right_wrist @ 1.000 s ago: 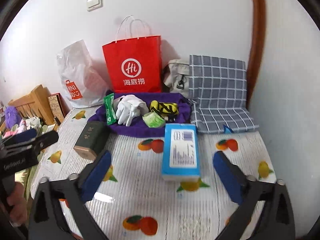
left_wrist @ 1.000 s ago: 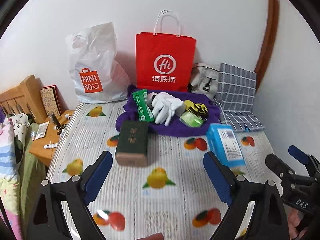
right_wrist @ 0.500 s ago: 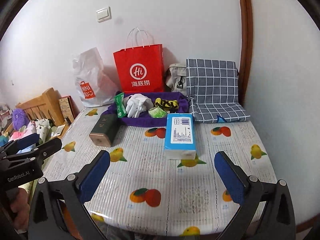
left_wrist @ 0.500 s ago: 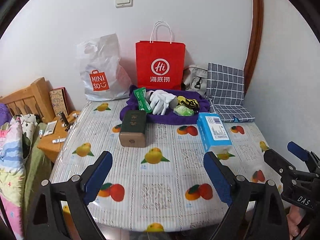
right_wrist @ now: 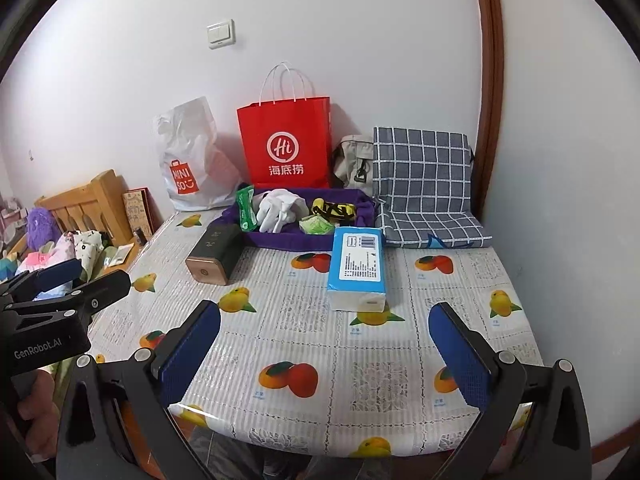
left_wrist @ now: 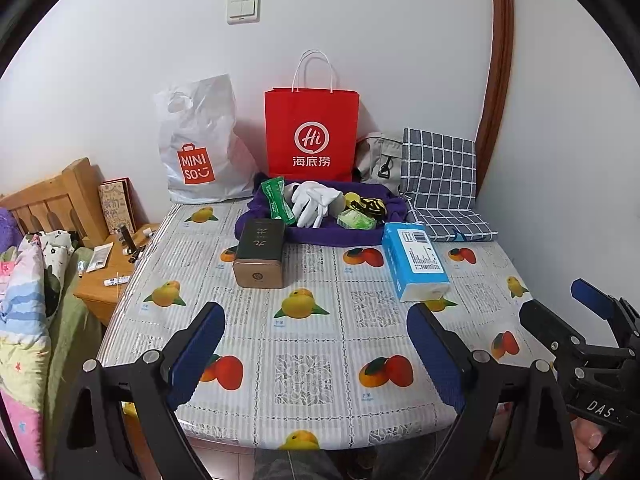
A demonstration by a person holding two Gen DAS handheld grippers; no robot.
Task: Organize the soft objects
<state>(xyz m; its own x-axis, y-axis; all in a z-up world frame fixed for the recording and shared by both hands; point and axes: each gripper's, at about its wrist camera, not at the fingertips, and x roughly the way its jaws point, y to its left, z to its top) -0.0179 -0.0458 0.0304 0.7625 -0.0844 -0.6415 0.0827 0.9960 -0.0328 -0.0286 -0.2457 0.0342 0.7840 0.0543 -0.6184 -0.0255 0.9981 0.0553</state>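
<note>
Left gripper point(left_wrist: 314, 344): jaws spread wide, nothing between them, held over the near edge of the surface point(left_wrist: 304, 340). Right gripper point(right_wrist: 324, 340): jaws likewise wide and empty, also over the near edge.

Surface carries a fruit-print cover. Far centre: purple tray point(left_wrist: 316, 236) against the red bag point(left_wrist: 312, 132). In the tray, left to right: green packet point(left_wrist: 276, 200), white gloves point(left_wrist: 314, 202), light-green pack point(left_wrist: 356, 220), yellow-black item point(left_wrist: 370, 204).

Dark tin point(left_wrist: 260, 252) lies on the surface just near the tray's left corner; touching or not, cannot tell. Blue tissue pack point(left_wrist: 414, 260) lies right of centre, its far end close to the tray's right corner.

Far left: white bag point(left_wrist: 200, 148). Far right: grey pouch point(left_wrist: 378, 158), then checked cushion point(left_wrist: 440, 184), leaning on the wall and folded onto the surface.

Off the left edge: wooden nightstand point(left_wrist: 112, 280) with small items, and bedding point(left_wrist: 24, 304).
</note>
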